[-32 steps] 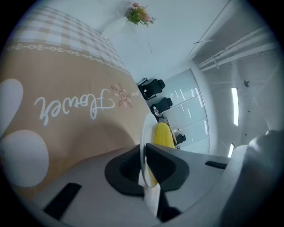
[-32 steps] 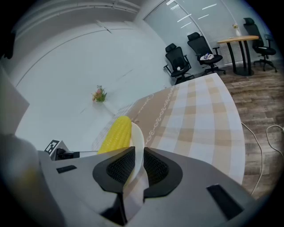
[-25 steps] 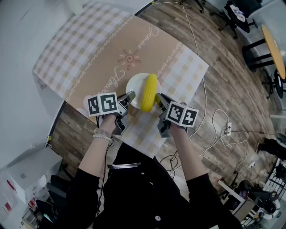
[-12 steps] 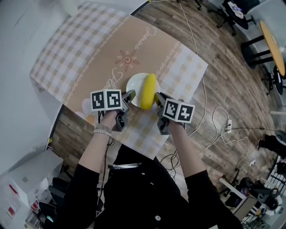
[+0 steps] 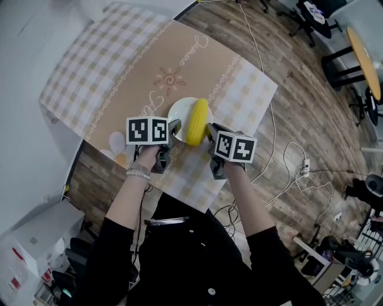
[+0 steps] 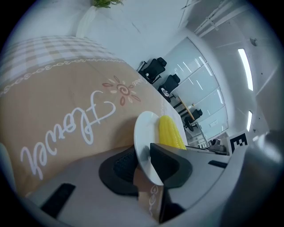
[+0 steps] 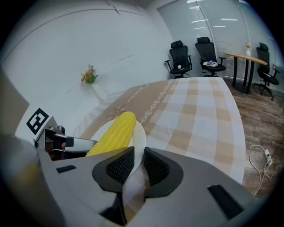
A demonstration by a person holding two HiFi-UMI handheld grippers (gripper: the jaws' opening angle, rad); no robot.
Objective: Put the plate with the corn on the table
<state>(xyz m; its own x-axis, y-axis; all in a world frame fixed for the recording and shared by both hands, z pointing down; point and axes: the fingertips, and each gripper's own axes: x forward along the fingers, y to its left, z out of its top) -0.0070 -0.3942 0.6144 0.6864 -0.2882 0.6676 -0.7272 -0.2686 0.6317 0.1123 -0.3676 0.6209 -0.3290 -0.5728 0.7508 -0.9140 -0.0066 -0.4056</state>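
Note:
A white plate with a yellow corn cob lies at the near edge of the tablecloth. My left gripper stands at the plate's left rim. In the left gripper view its jaws have just been opening: the plate rim sits loosely between them, with a gap beside it, and the corn lies beyond. My right gripper is at the plate's right rim. In the right gripper view it is shut on the plate, next to the corn.
The tan and checked cloth covers the table, whose near edge is just below the grippers. Cables and a power strip lie on the wood floor at the right. Office chairs and a round table stand far right.
The plate with the corn has sunk onto the cloth. The left gripper has rolled, its marker cube now facing flatter, and its jaws have spread off the rim.

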